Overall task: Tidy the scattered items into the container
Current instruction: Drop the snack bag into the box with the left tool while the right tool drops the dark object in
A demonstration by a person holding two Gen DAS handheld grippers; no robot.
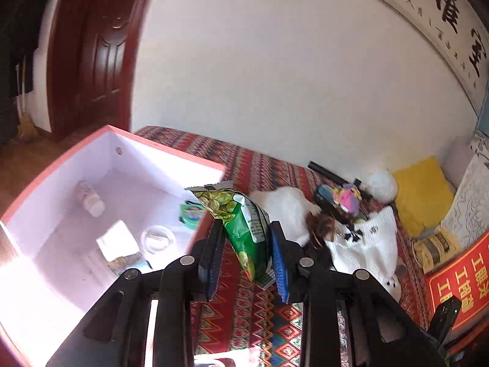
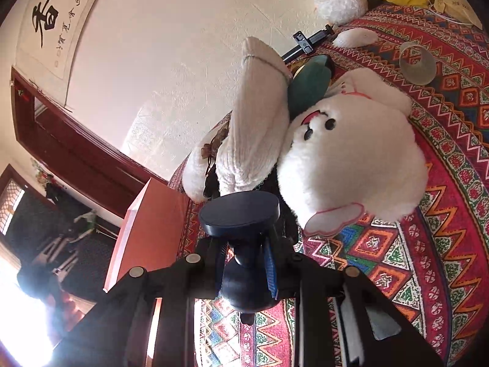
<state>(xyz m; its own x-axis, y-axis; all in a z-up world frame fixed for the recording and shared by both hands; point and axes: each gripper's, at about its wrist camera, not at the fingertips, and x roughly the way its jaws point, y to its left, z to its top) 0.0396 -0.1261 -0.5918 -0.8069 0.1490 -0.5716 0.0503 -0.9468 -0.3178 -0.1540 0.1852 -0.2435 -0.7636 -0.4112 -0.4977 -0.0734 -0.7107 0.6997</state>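
My left gripper is shut on a green snack packet and holds it above the patterned bedspread, just right of the open red box. The box holds a small bottle, a white lid, a green pack and a paper item. My right gripper is shut on a dark blue round-topped object, near the box's red outer wall. Ahead lie a white plush toy and a white knitted garment.
More scattered items lie on the bed: a white knit top, a black stick, a pink toy, a clear tape ring, a white fluffy ball and a yellow cushion. The wall is behind; a dark door is left.
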